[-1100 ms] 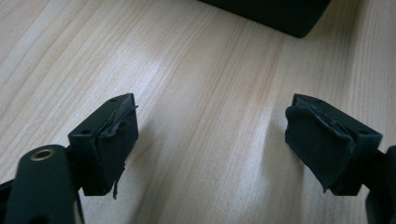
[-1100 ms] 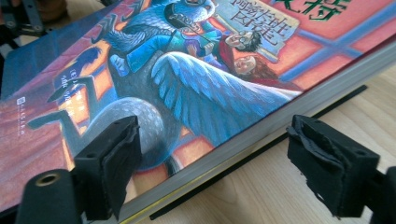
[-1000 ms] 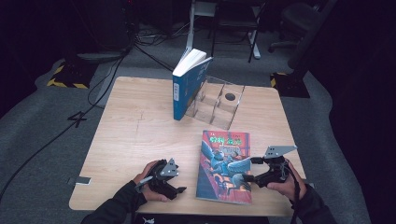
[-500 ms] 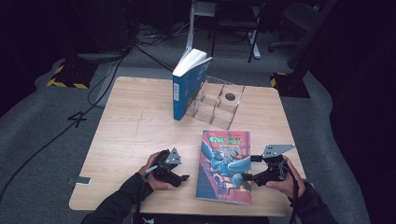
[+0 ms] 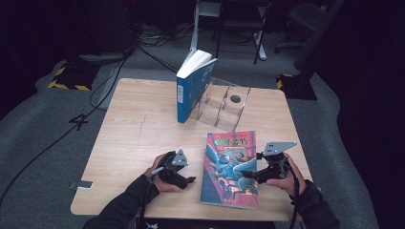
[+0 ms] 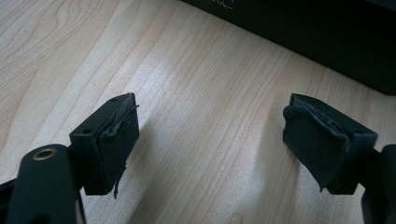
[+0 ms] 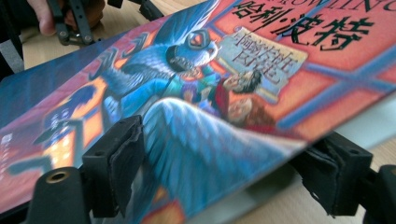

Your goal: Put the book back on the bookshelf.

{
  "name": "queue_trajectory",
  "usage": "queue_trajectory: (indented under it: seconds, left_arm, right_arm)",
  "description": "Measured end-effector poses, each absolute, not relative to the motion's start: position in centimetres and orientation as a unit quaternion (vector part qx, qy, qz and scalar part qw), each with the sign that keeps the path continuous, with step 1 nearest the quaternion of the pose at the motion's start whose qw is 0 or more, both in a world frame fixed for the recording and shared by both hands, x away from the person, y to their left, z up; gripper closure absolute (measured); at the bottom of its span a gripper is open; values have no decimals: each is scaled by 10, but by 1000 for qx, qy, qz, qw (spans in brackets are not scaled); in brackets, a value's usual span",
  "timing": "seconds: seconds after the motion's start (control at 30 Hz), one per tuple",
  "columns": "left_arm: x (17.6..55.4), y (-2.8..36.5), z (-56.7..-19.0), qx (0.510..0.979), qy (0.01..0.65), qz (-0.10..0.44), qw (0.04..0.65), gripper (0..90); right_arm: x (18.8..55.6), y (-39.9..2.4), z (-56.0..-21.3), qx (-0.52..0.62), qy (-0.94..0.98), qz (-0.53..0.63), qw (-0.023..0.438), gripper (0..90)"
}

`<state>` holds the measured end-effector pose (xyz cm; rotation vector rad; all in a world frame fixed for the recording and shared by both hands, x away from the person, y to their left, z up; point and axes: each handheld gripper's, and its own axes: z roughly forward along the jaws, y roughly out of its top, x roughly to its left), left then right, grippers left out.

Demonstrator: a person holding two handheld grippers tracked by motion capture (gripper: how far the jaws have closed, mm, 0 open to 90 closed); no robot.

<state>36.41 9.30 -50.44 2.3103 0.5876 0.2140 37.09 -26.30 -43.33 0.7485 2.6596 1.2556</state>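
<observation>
A colourful paperback (image 5: 229, 169) lies flat near the table's front edge. My right gripper (image 5: 248, 174) is at its right edge. In the right gripper view the book cover (image 7: 196, 93) runs between the jaws of my right gripper (image 7: 224, 154), one pad above the cover and one below the edge. These jaws have just been closing, and a small gap still shows at the lower pad. My left gripper (image 5: 187, 179) rests on the wood just left of the book, open and empty. In the left gripper view, the left gripper (image 6: 210, 130) faces the book's dark side (image 6: 327, 37).
A blue book (image 5: 193, 86) stands upright at the back, leaning on a clear acrylic rack (image 5: 227, 102) with several slots. The wooden table (image 5: 138, 129) has bare room on its left half. Cables and chair legs lie on the floor behind.
My left gripper has slid right across the table towards the paperback's left edge. The right hand has stayed at the book's right edge.
</observation>
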Motion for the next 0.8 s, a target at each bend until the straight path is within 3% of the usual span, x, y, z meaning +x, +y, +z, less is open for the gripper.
queue_trajectory:
  seconds: [0.23,0.63,0.8]
  left_arm:
    - [364,93,-504,898,228,83,366,186]
    - [368,88,-504,897,234,86,365,184]
    - [378,84,-502,894,236,73,373,238]
  right_arm:
    - [384,-253,-436,248,869,426,49,315]
    - [394,-253,-440,233,858,458,8,616]
    - [394,-253,-439,226,855,466,14,671]
